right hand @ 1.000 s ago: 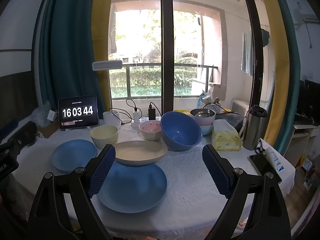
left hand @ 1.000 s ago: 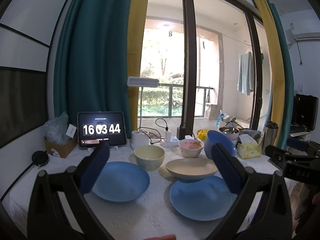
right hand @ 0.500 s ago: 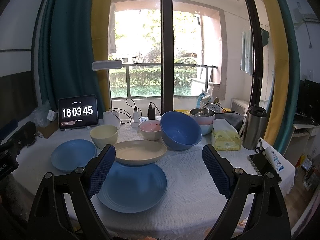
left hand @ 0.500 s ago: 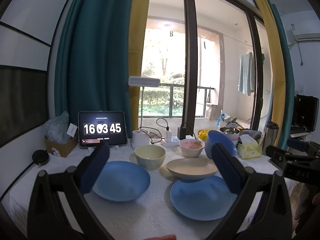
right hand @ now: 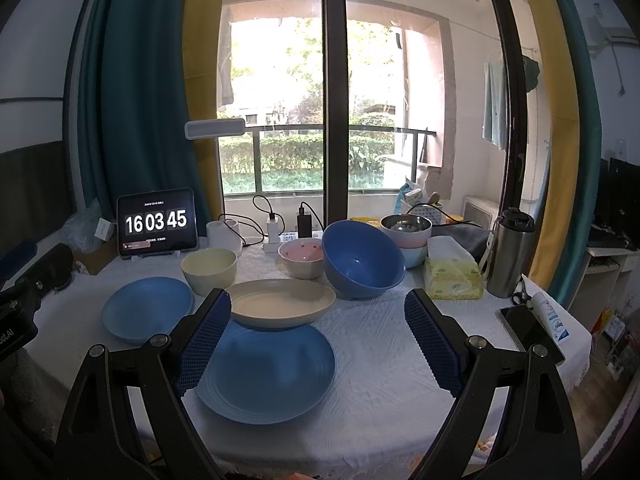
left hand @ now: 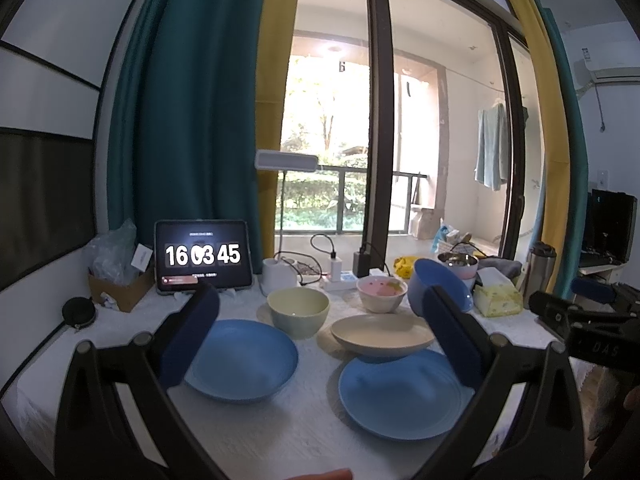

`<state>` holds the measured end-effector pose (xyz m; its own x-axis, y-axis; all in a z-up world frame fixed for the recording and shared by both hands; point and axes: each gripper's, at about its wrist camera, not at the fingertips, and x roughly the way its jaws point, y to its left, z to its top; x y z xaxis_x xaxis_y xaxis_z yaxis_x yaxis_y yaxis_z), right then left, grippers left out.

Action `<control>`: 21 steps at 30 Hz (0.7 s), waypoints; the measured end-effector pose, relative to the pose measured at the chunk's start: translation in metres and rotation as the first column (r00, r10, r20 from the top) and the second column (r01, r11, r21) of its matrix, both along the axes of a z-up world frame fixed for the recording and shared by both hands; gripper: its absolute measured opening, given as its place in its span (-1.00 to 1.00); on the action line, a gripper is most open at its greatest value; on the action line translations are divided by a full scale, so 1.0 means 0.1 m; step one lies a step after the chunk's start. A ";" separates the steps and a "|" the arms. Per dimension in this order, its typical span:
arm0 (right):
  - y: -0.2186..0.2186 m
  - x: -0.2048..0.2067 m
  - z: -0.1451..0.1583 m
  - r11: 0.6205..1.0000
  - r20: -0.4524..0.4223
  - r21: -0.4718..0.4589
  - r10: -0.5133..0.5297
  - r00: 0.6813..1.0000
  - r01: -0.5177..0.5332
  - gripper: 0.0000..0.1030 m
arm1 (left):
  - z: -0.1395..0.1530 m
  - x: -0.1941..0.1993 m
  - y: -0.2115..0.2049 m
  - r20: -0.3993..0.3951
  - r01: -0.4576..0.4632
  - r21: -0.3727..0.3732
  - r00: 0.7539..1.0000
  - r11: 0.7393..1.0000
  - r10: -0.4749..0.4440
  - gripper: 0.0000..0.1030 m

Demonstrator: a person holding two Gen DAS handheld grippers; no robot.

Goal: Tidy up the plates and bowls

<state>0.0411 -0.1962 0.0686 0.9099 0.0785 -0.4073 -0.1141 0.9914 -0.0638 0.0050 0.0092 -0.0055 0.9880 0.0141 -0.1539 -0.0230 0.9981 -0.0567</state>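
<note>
On the white cloth of the table (right hand: 372, 344) the dishes lie in a loose cluster. Nearest is a blue plate (right hand: 266, 372), and a cream plate (right hand: 280, 304) sits just behind it, its near edge overlapping the blue plate's far rim. To the left, apart from these, lies a second blue plate (right hand: 148, 314). Behind it stands a pale yellow bowl (right hand: 209, 270); right of that a pink bowl (right hand: 302, 257); and right again a big blue bowl (right hand: 360, 260), tilted so its mouth faces the camera. Farther right and back, a steel bowl (right hand: 406, 227) rests in a stack of other bowls.

The left gripper (left hand: 320, 340) hovers above the near table edge, fingers spread wide, nothing between them. The right gripper (right hand: 318, 344) hangs likewise over the near blue plate, spread wide and holding nothing.

At the far left a tablet (right hand: 157, 222) shows 16 03 45. A tissue pack (right hand: 452, 274), a steel flask (right hand: 510, 252) and a phone (right hand: 528, 334) sit at the right.
</note>
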 end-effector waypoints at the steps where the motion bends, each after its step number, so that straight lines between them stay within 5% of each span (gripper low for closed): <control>1: 0.01 0.00 -0.01 1.000 -0.001 -0.002 0.002 1.000 -0.002 0.78 | 0.00 0.01 -0.01 0.001 0.002 0.003 1.000 1.000 -0.002 0.99; 21: -0.02 0.53 -0.22 1.000 -0.090 -0.010 0.018 0.996 -0.019 0.78 | -0.11 0.65 -0.15 -0.093 0.014 -0.001 0.996 1.000 -0.014 0.99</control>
<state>0.0939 -0.1986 0.0467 0.8678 0.0898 -0.4887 -0.1380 0.9884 -0.0634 0.0695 -0.0053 -0.0169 0.9696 0.0005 -0.2447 -0.0143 0.9984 -0.0549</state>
